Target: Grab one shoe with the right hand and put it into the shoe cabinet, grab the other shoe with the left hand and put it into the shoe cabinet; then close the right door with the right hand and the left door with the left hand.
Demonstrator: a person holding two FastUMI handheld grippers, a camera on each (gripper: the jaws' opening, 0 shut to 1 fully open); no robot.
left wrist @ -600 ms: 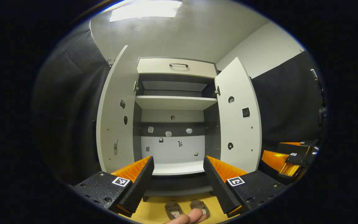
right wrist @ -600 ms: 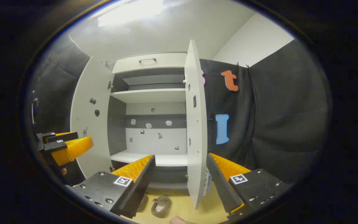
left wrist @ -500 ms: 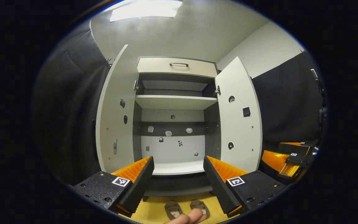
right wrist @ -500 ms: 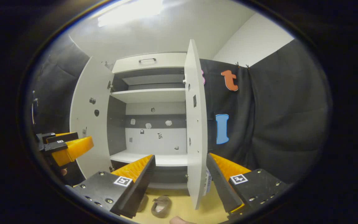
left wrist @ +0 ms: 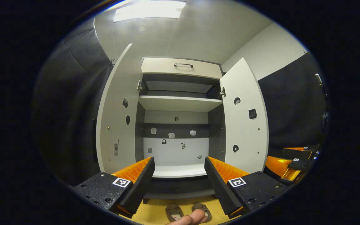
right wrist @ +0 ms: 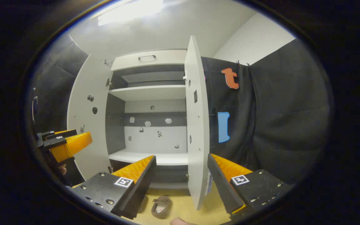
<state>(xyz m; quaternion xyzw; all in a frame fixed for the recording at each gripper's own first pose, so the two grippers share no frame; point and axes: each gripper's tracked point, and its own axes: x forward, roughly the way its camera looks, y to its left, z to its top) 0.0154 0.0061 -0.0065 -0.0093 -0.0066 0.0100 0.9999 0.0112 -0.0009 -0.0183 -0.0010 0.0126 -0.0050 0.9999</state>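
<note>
Ahead of both grippers stands the cabinet [left wrist: 180,103] with its two doors swung wide: left door [left wrist: 116,112], right door [left wrist: 244,118]. Two brown shoes [left wrist: 184,212] lie side by side on the yellow floor [left wrist: 152,212] before it, none inside. From the right gripper view, the right door [right wrist: 195,125] stands edge-on, screening part of the interior; one shoe [right wrist: 161,207] shows below. Left gripper [left wrist: 179,178] and right gripper [right wrist: 181,178] both have jaws spread, holding nothing. Two shelves [left wrist: 180,102] sit bare, with one drawer [left wrist: 181,66] on top.

Hand-held gripper [left wrist: 178,175]: black screwed mounts; square markers
</note>
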